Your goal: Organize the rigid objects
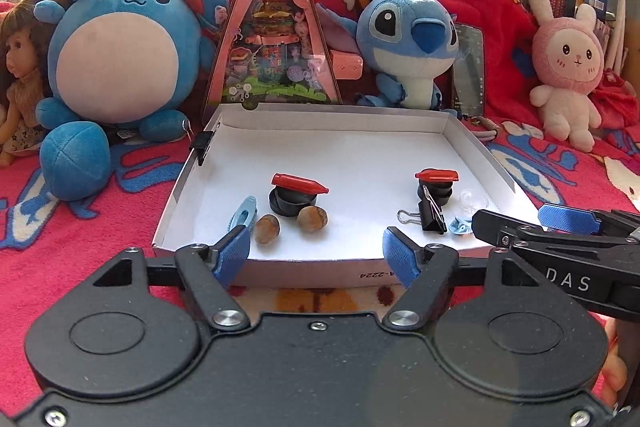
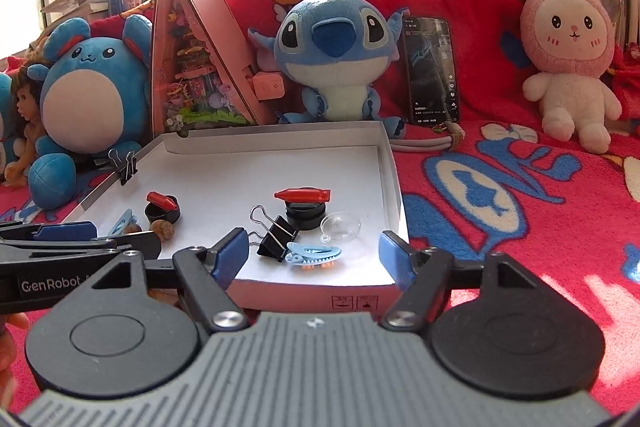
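the small rigid things are lying in two loose groups inside the shallow white box (image 1: 400, 131), which is sitting on the red blanket (image 2: 520, 187) just ahead of both grippers. ahead and to the right of the left gripper (image 1: 316, 253), a black binder clip (image 2: 278, 237), a blue hair clip (image 2: 314, 254) and a clear dome (image 2: 341, 225) are crowding against a black cap stack (image 2: 306, 215) with a red cap (image 2: 303, 195) balanced on top. close ahead of the left gripper, two nuts (image 1: 312, 219) and a second blue clip (image 1: 243, 213) are sitting beside another black stack (image 1: 290, 201) topped with a red cap (image 1: 300, 184).

the likely trouble is crowding: reaching for one piece is probably going to nudge its neighbours, and either red cap looks ready to roll off its stack. the round nuts may skitter from a pinch, and the light box could slide on the soft blanket.

both grippers are hovering level at the box's near edge, pointing inward. the left gripper's jaws are standing wide apart and empty; the right gripper (image 2: 314, 255) is likewise spread apart, holding nothing.
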A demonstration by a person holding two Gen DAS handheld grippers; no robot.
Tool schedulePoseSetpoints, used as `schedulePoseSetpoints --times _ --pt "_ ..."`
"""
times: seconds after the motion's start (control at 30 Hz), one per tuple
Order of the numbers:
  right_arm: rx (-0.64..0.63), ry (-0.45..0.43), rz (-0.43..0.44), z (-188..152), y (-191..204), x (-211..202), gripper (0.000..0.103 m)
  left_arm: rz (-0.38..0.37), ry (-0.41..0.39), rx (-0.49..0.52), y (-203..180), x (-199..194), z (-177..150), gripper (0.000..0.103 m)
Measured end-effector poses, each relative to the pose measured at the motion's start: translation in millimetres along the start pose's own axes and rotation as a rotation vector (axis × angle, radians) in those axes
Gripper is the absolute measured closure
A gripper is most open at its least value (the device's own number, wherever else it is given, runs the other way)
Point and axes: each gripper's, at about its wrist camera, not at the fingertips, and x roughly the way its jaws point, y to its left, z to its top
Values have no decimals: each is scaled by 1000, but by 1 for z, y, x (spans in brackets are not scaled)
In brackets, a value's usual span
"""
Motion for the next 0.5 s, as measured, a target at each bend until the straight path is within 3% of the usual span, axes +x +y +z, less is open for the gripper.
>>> schedulePoseSetpoints --times 0.23,0.5 --pt "-8 29 -20 -27 -2 -29 9 10 -13 -22 9 -37 -26 22" --pt "-43 93 -60 -50 3 -15 0 65 81 -21 15 -13 -53 21"
